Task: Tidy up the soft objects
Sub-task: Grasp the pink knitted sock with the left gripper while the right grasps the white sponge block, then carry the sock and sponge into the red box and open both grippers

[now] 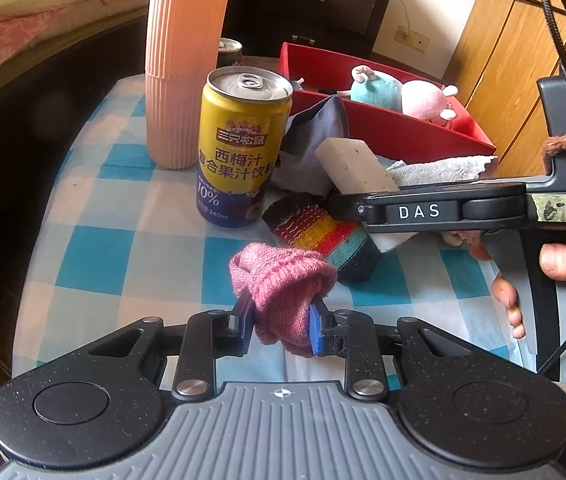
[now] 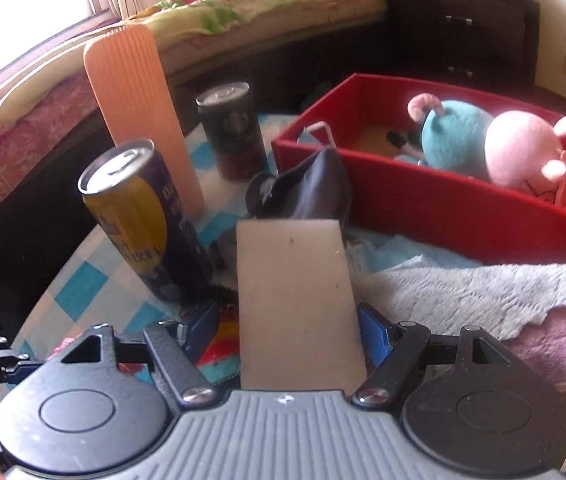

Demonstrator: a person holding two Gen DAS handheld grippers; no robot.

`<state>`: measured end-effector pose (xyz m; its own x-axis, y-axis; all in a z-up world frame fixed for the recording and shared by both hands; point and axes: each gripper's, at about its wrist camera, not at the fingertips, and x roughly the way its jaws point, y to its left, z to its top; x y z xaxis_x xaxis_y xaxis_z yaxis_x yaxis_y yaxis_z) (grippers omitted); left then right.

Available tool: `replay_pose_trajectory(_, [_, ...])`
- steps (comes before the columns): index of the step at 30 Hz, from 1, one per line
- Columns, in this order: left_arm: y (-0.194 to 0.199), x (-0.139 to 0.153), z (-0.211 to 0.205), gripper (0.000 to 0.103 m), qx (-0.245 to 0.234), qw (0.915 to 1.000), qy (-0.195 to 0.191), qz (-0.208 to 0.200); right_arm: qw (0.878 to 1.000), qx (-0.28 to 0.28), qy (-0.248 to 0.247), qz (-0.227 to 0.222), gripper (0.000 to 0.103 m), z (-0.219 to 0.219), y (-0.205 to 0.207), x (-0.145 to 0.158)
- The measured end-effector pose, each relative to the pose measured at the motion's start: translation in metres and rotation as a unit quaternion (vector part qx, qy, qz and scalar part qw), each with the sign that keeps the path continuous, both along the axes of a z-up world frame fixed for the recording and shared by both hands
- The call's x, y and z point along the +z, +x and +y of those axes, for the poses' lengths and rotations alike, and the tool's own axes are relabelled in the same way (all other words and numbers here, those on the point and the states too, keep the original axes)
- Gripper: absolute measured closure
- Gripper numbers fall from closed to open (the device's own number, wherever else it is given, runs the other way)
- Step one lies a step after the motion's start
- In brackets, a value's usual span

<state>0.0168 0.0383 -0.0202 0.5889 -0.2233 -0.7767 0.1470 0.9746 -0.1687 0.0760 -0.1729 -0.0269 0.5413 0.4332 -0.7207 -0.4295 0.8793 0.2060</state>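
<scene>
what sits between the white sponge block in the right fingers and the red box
Only the dark grey cloth, bunched against the near wall of the red box, lies ahead of the white sponge block. It is low and soft; nothing tall blocks the way.

Right gripper (image 2: 289, 330) with a white sponge block (image 2: 297, 304) between its blue pads (image 2: 371, 330); behind, yellow can (image 2: 139, 220), dark can (image 2: 233, 132), and red box (image 2: 435, 204) holding plush toys (image 2: 495, 148).

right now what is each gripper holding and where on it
The left gripper pinches the pink knitted sock around its bunched middle. The right gripper has the white sponge between its pads, gripped across its near end by the side edges.
</scene>
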Motion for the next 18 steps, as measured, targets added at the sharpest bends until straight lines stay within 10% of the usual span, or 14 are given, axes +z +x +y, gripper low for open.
replay_pose_trajectory(2, [0.0,0.001,-0.001,0.075,0.0,1.0,0.001,-0.002,1.0,0.001,0.002,0.006,0.068,-0.001,0.0,0.001])
replay_pose_trajectory(18, [0.007,0.016,-0.028,0.075,-0.019,0.9993,0.004,-0.031,0.999,-0.001,0.023,-0.029,0.073,-0.022,-0.034,0.041])
